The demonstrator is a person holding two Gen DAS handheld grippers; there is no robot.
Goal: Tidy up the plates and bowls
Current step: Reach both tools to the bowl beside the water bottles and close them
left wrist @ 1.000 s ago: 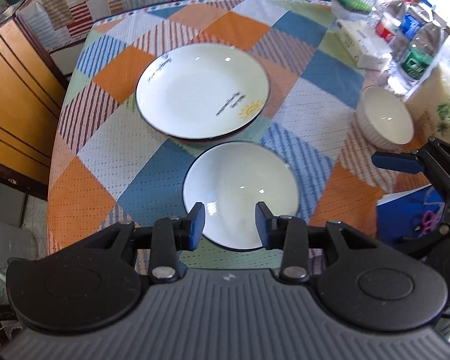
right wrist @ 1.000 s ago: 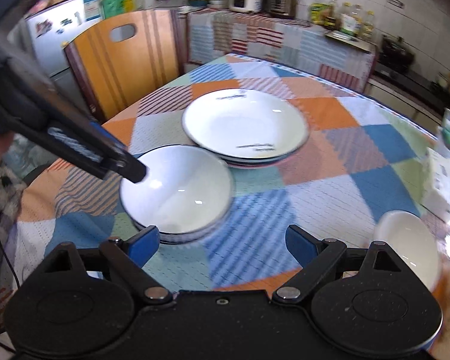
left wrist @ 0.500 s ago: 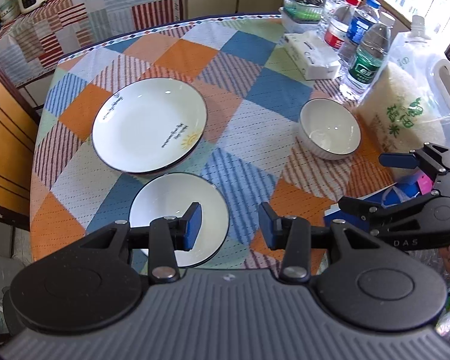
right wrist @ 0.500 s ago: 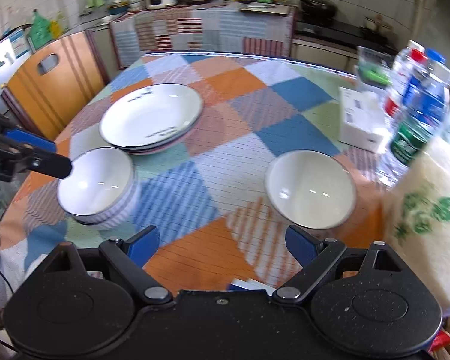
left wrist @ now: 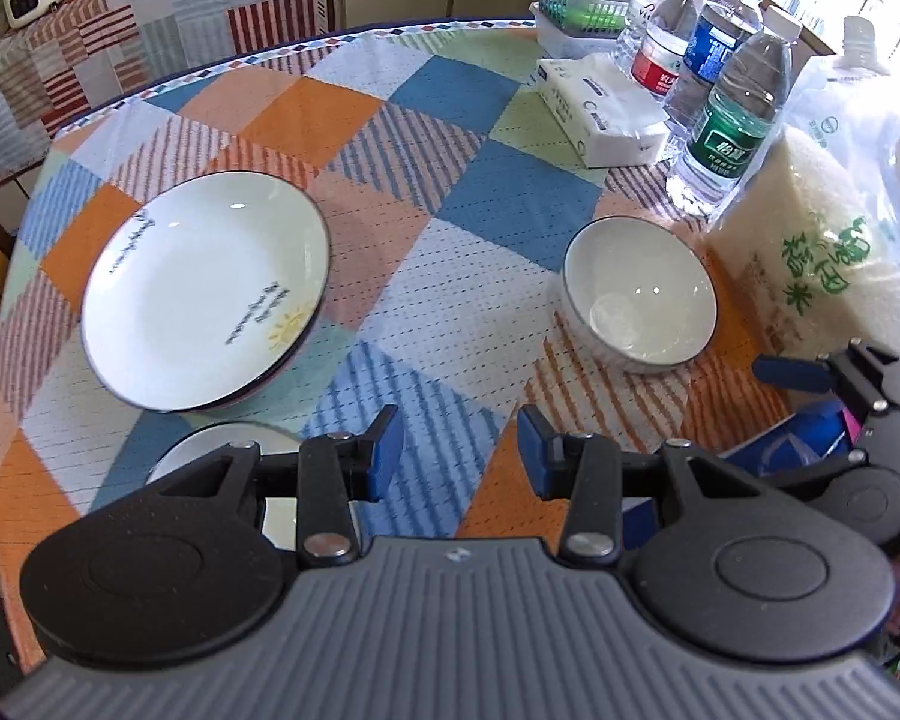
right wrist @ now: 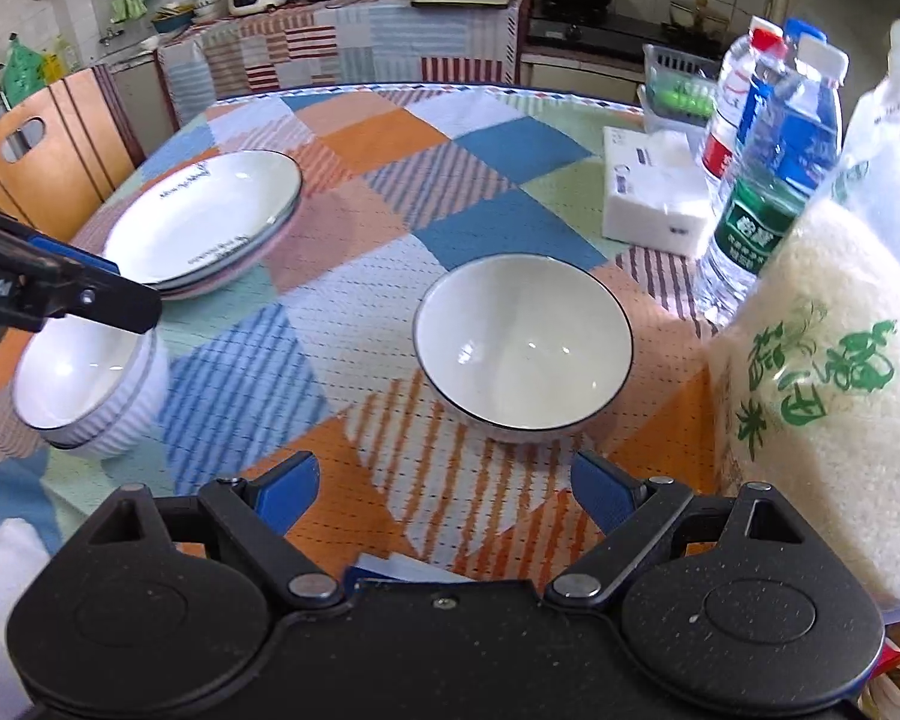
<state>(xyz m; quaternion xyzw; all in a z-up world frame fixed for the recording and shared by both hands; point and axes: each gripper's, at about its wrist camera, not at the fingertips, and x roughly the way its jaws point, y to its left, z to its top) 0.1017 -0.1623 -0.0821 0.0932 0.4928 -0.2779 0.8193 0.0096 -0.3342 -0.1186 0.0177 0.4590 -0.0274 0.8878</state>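
A stack of white plates (left wrist: 204,291) with a sun print lies at the left of the table; it also shows in the right wrist view (right wrist: 204,219). A single white bowl (left wrist: 639,294) stands at the right, seen straight ahead of my right gripper (right wrist: 444,489), which is open and empty just short of the bowl (right wrist: 522,348). A stack of white bowls (right wrist: 90,384) stands at the near left, partly hidden under my left gripper (left wrist: 459,450) in the left wrist view (left wrist: 210,444). The left gripper is open and empty above the cloth.
The round table has a patchwork cloth (left wrist: 498,204). At the right stand three water bottles (left wrist: 732,114), a tissue pack (left wrist: 600,108), a rice bag (right wrist: 822,384) and a plastic basket (left wrist: 576,12). A wooden chair (right wrist: 42,162) is at the left.
Both views have swung right. The left gripper has moved off the stacked bowls towards the table's middle. The right gripper has come closer to the single bowl.
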